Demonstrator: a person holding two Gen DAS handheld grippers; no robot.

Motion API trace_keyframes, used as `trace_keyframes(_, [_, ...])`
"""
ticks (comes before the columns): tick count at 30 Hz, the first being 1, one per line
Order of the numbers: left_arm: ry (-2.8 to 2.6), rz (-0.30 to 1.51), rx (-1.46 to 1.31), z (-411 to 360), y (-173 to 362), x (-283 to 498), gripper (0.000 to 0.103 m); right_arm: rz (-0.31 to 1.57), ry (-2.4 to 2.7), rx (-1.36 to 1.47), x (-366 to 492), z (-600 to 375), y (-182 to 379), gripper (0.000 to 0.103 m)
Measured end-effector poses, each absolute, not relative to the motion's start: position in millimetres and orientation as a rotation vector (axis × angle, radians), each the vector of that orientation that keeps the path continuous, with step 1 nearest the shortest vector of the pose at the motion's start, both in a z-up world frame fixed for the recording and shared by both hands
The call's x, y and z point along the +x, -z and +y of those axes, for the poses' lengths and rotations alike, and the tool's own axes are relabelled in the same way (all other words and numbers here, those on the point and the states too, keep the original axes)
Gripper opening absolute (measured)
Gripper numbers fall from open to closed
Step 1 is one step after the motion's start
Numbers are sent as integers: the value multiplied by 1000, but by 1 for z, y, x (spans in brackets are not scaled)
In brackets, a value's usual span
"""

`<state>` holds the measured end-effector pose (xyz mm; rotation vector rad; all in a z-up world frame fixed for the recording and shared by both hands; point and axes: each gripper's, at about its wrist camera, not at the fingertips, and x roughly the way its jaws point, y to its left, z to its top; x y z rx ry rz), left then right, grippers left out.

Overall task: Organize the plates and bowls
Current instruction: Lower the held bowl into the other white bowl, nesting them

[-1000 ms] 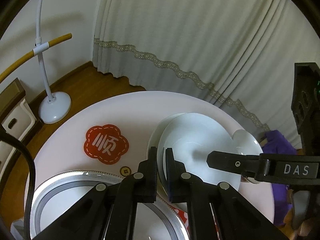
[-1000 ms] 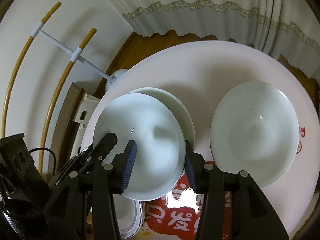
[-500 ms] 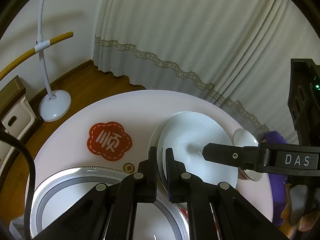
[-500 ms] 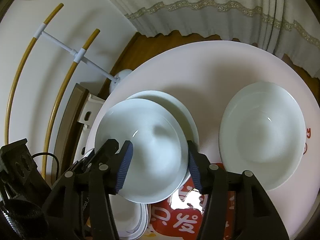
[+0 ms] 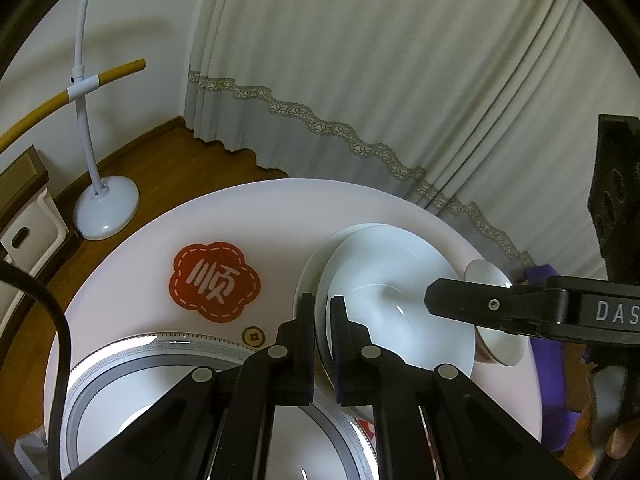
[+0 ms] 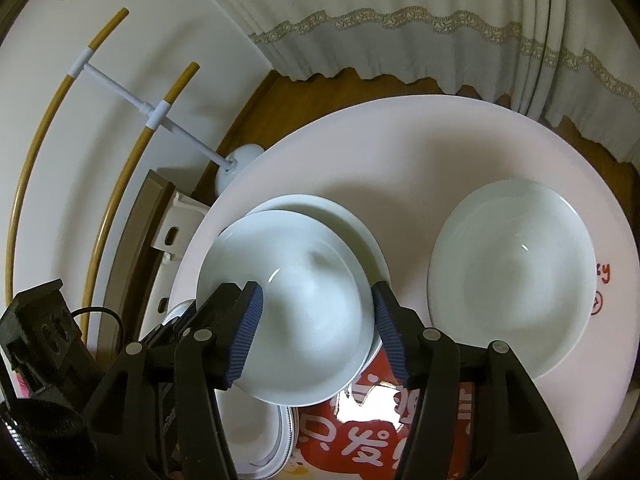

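Note:
A white shallow bowl (image 5: 384, 272) (image 6: 304, 304) lies on top of a white plate (image 5: 310, 280) (image 6: 320, 206) on the round table (image 5: 280, 216). My left gripper (image 5: 322, 324) is shut on the bowl's near rim, which runs between its pads. The right gripper (image 6: 318, 332) hangs open just over the same bowl, blue pads astride its middle and right edge, not pressing it. One of its black fingers (image 5: 480, 306) reaches in from the right in the left wrist view. A second white bowl (image 6: 512, 280) (image 5: 494, 280) sits apart to the right.
A plate with a grey patterned border (image 5: 120, 380) (image 6: 260, 440) lies at the table's near edge under my left gripper. Red stickers (image 5: 216, 284) (image 6: 360, 432) mark the tabletop. A white stand with yellow arms (image 5: 106, 208) and curtains (image 5: 400, 80) are behind the table.
The right gripper's jaws have spread wider over the bowl. The left gripper keeps its hold on the rim, and the dishes lie as before.

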<state>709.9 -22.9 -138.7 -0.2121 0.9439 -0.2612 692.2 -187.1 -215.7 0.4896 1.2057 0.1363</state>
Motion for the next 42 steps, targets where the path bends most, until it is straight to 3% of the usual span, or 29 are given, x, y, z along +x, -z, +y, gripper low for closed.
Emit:
trace_keyframes(5, [258, 945, -207, -25, 139, 710, 3, 1198, -128, 472, 687, -191, 212, 58])
trace_keyframes(9, [256, 943, -206, -25, 138, 710, 3, 1178, -91, 421, 681, -194, 205, 64])
trace_keyframes(19, [250, 945, -197, -28, 139, 711, 3, 1175, -95, 411, 676, -198, 222, 63])
trace_keyframes(22, [249, 947, -196, -28, 138, 711, 3, 1173, -111, 411, 676, -197, 224, 53])
trace_keyframes(27, [244, 948, -185, -30, 137, 713, 3, 1175, -116, 390, 678, -194, 226, 48])
trace_keyframes(38, [231, 957, -172, -33, 136, 716, 4, 1194, -89, 403, 679, -202, 243, 19])
trace_keyframes(42, [222, 959, -158, -36, 134, 716, 5, 1179, -99, 410, 679, -205, 244, 17])
